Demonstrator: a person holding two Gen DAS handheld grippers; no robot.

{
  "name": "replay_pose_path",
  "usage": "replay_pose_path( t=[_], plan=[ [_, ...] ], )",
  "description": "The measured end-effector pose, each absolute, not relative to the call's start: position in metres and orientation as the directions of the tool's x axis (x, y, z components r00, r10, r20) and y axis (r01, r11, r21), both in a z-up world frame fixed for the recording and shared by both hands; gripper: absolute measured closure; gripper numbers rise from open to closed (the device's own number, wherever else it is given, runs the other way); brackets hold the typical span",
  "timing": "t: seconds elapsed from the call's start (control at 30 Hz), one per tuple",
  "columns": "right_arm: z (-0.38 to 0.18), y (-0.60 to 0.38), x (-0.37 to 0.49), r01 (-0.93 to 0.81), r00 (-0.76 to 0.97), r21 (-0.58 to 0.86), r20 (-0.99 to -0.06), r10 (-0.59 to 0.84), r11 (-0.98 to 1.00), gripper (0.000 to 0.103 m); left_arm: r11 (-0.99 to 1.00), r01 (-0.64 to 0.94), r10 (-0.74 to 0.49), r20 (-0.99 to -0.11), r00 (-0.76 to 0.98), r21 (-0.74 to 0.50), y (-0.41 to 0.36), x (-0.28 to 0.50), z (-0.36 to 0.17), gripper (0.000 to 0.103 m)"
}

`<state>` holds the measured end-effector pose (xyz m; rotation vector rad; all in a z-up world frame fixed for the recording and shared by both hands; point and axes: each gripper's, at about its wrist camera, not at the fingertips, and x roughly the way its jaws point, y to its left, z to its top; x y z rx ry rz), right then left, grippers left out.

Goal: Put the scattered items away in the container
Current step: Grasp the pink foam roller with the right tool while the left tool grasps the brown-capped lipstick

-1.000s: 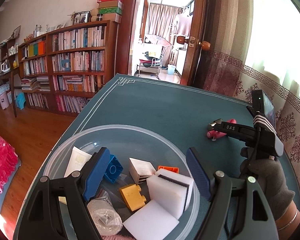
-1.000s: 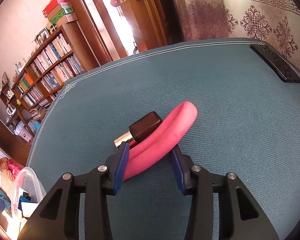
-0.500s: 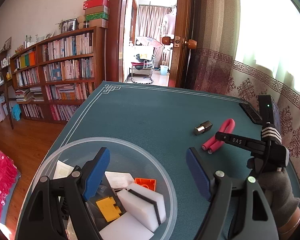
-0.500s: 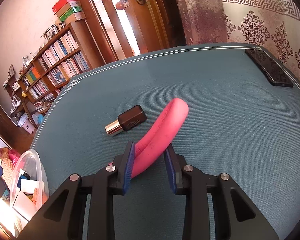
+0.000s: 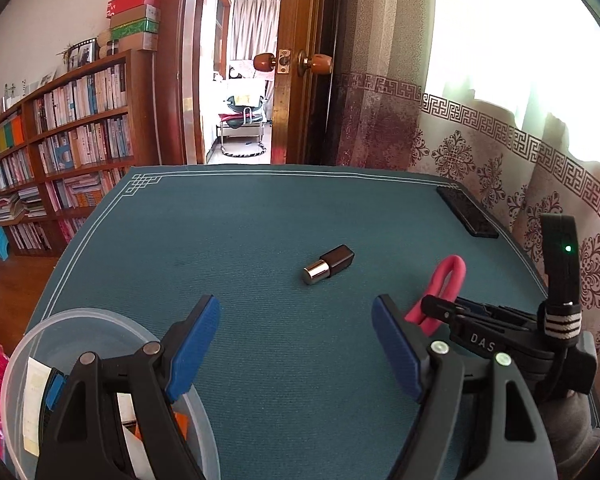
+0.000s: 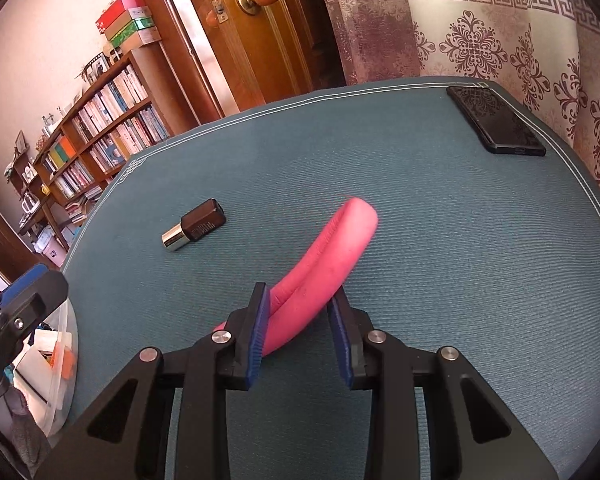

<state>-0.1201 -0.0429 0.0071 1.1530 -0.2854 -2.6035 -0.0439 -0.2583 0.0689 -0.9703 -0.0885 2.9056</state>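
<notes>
A pink folded foam band [image 6: 332, 248] lies along the teal table mat, its near end between the pads of my right gripper [image 6: 298, 310], which is shut on it. In the left wrist view the same band [image 5: 448, 276] sticks out beyond the right gripper [image 5: 426, 308]. A black and silver lipstick tube [image 6: 194, 230] [image 5: 328, 265] lies on its side to the band's left, apart from it. My left gripper [image 5: 296, 344] is open and holds nothing. The clear round container [image 5: 40, 344] [image 6: 62, 364] sits at the near left with several small items inside.
A black phone [image 5: 466, 210] [image 6: 496, 120] lies flat at the far right corner of the table mat [image 5: 240, 220]. Patterned curtains hang close behind the table's right edge. A bookshelf and an open door stand beyond the far edge.
My right gripper closed on the pink band and drew it away from the lipstick. My left gripper moved off the container towards the middle of the table, still open.
</notes>
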Motion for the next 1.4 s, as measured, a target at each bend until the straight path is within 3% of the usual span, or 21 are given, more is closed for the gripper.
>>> replay_pose_path(
  t=[0.57,0.7,1.0,1.1,1.17,1.23,1.33,1.4],
  plan=[
    [0.001,-0.031,-0.128,0.159,-0.624,0.363,-0.684,-0.378,-0.918,0.070,-0.997,-0.009,0.060,-0.711,-0.701,-0.075,-0.226,-0.139,0.019,0.021],
    [0.000,-0.030,-0.130,0.158,-0.623,0.368,-0.682,-0.382,-0.916,0.070,-0.997,0.008,0.052,-0.733,-0.678,-0.077,-0.227,-0.155,0.010,0.028],
    [-0.001,-0.027,-0.129,0.151,-0.624,0.374,-0.682,-0.382,-0.915,0.069,-1.000,-0.010,0.025,-0.741,-0.671,-0.025,-0.216,-0.174,0.008,0.030],
    [-0.001,-0.028,-0.131,0.146,-0.622,0.380,-0.683,-0.383,-0.914,0.068,-1.000,-0.030,0.023,-0.738,-0.674,-0.004,-0.211,-0.176,0.008,0.039],
    [0.000,-0.028,-0.131,0.147,-0.618,0.385,-0.683,-0.389,-0.911,0.062,-0.999,-0.042,0.028,-0.733,-0.679,0.000,-0.208,-0.175,0.008,0.045],
    [0.001,-0.027,-0.131,0.145,-0.620,0.394,-0.679,-0.394,-0.908,0.055,-0.999,-0.052,0.032,-0.728,-0.684,0.006,-0.206,-0.174,0.009,0.061],
    [0.002,-0.028,-0.131,0.142,-0.621,0.391,-0.681,-0.389,-0.909,0.054,-0.999,-0.053,0.036,-0.725,-0.688,0.000,-0.206,-0.170,0.009,0.077],
    [0.002,-0.026,-0.131,0.135,-0.622,0.391,-0.682,-0.385,-0.910,0.054,-0.999,-0.046,0.052,-0.725,-0.687,-0.028,-0.209,-0.168,0.009,0.081]
  ],
)
